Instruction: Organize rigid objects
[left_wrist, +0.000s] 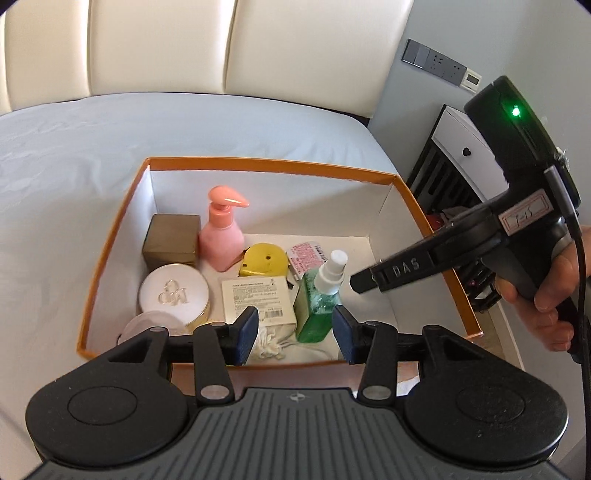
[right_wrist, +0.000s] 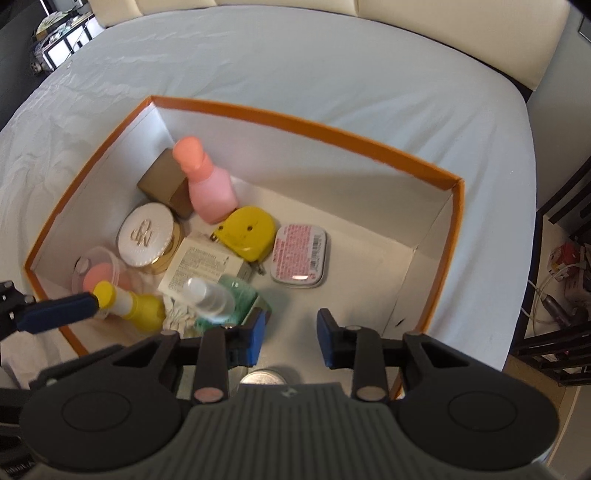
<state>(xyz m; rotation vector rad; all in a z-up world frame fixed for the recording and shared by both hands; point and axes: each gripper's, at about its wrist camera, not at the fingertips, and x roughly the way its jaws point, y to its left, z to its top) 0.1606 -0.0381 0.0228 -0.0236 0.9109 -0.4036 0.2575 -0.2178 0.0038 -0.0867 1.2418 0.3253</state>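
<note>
bedroom, pale blue bedsheet (right_wrist: 332, 74) with an orange-rimmed box (right_wrist: 295, 122) of toiletries on it.

both grippers hover over the box's near edge: the left gripper (left_wrist: 294, 334) has its jaws wide apart and holds nothing; the right gripper (right_wrist: 290, 341) is likewise spread and empty, just beside the green spray bottle (right_wrist: 225, 302). a small yellow bottle (right_wrist: 133, 304) lies by the near wall. the floor beyond the pink tin (right_wrist: 299, 256) is bare, so i'd place there: descend straight, avoid clipping the spray bottle.

Box (left_wrist: 258, 165) on bed (left_wrist: 92, 155), pump bottle (left_wrist: 221, 236) inside, left
</note>
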